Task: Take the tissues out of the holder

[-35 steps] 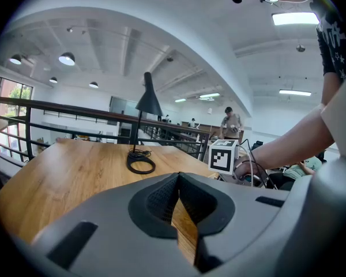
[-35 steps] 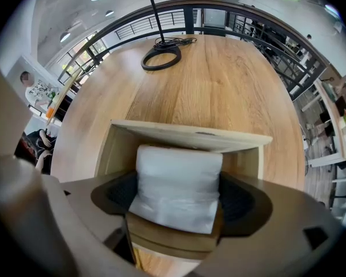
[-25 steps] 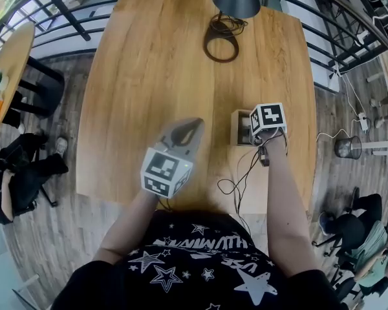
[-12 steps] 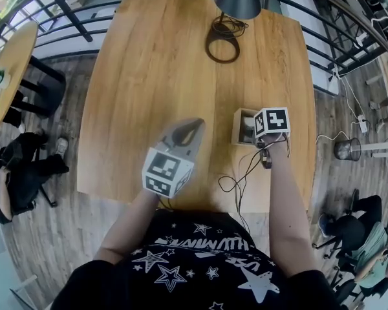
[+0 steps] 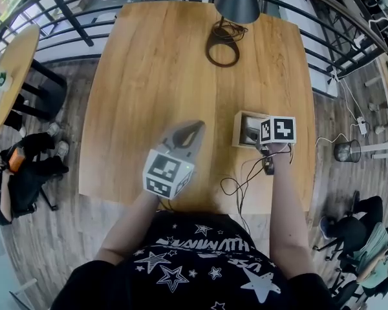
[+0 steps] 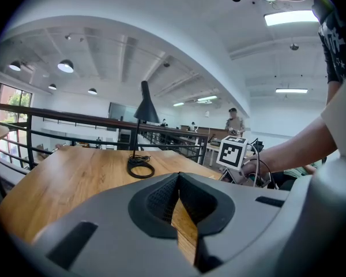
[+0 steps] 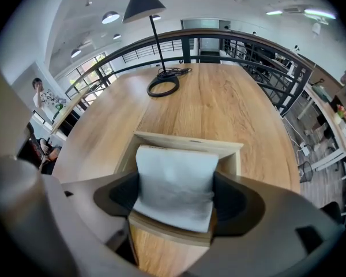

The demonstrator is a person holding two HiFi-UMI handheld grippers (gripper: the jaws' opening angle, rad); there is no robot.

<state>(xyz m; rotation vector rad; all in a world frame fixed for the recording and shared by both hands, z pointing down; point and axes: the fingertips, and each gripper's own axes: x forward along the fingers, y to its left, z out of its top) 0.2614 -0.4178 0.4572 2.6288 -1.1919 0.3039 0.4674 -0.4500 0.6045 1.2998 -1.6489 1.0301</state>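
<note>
Right gripper point(image 7: 174, 199) pinched the tissues point(image 7: 174, 172) inside the wooden holder point(image 7: 190, 144), left gripper point(image 6: 179, 201) pressed together, empty, at holder's 9 o'clock over table point(image 5: 149, 76)

Soft white folded paper tissues point(image 7: 173, 178) against pale blond wooden box holder point(image 7: 190, 144). Honey-brown grained wooden worktop point(image 5: 161, 76) underneath. Matte grey right hand-held gripper point(image 7: 176, 192), black-and-white square markers on top. Black star-printed shirt point(image 5: 181, 263), white stars.

Folded white tissues point(image 7: 174, 183) stand upright inside the pale wooden holder point(image 7: 187, 140) — open-topped.
</note>
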